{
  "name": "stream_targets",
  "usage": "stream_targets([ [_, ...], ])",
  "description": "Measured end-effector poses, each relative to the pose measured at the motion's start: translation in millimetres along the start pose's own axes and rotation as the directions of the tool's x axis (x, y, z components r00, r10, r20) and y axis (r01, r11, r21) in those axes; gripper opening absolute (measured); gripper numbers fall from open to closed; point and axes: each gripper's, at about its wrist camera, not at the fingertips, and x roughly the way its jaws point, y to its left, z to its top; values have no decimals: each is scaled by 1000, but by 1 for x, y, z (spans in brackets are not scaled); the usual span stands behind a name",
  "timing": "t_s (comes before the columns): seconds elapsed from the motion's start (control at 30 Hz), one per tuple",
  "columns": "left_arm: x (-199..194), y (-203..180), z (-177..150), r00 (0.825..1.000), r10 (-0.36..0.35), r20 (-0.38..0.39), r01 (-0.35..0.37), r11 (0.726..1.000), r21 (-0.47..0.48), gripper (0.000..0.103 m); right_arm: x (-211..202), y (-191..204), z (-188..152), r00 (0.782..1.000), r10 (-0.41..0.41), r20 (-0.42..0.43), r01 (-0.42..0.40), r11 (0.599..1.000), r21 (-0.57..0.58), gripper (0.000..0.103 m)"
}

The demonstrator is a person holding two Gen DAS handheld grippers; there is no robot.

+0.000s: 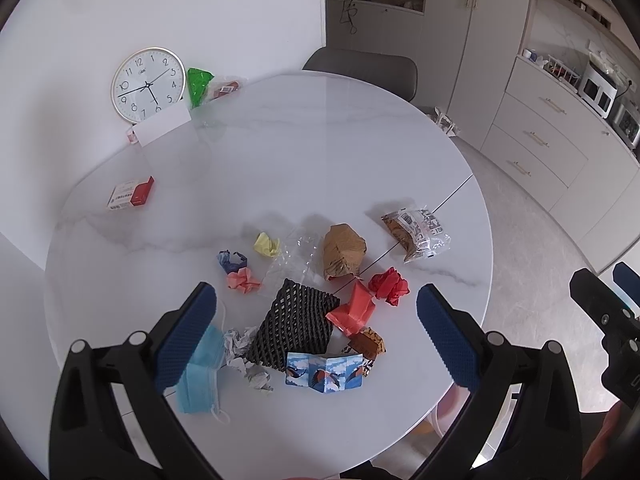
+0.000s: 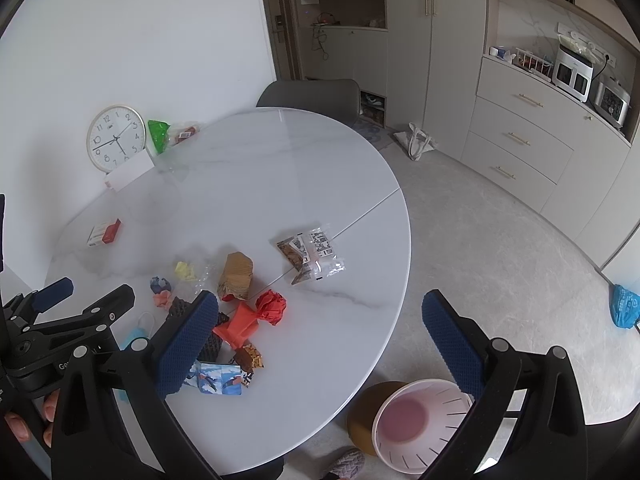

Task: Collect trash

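Note:
Trash lies scattered on the near half of a round white marble table (image 1: 280, 160): black foam mesh (image 1: 296, 328), a blue face mask (image 1: 200, 376), bird-print paper (image 1: 324, 374), orange paper (image 1: 354, 308), a red paper ball (image 1: 388, 286), a brown paper bag (image 1: 344, 254), a snack wrapper (image 1: 416, 234), and small crumpled balls. My left gripper (image 1: 316, 300) hovers open above the mesh, holding nothing. My right gripper (image 2: 320, 300) is open over the table's right edge, also holding nothing. A pink bin (image 2: 436, 444) stands on the floor below the right gripper.
A wall clock (image 1: 148, 84), a white card, a green bag (image 1: 198, 86) and a red box (image 1: 132, 194) sit on the table's far left. A grey chair (image 2: 312, 94) stands behind the table. Cabinets line the right wall. A blue bag (image 2: 624, 306) lies on the floor.

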Motion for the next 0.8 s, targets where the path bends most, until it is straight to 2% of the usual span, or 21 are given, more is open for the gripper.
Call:
stream_targets([
  [0.8,3,2,-2,1000,-4,-9,4,1000,-3,96,-3,-1,0,1000,0,-6,0,1000,-3,101],
])
